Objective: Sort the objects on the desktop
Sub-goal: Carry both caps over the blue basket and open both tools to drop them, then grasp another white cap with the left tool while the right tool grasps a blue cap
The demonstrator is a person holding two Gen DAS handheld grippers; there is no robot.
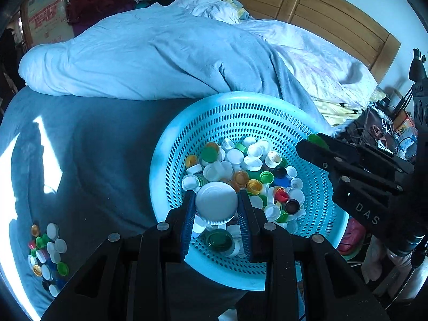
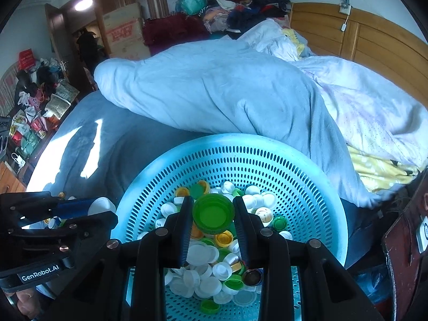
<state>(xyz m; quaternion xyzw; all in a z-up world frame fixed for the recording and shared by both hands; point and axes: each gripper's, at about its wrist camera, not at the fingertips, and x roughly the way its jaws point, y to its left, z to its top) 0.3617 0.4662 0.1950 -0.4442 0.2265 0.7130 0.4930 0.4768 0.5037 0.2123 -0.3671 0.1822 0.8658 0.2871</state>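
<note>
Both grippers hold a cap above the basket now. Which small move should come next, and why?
Probably carry the left gripper, shut on the large white plastic cap, left to the loose cap pile on the blue bedsheet, since it hangs over the perforated blue plastic basket.

The basket (image 2: 267,160) is showing as perforated plastic, smooth with a chalky bloom along its rim. The white cap (image 1: 216,204) is looking like matt plastic with a ribbed edge; the green cap (image 2: 213,212) is gleaming, glossy and translucent. The bed (image 1: 93,147) is wearing soft, napped cloth, perhaps fleece. The headboard (image 2: 374,45) is showing smooth, satin wood. The grippers' black arms are looking like matt plastic with metal rivets.
</note>
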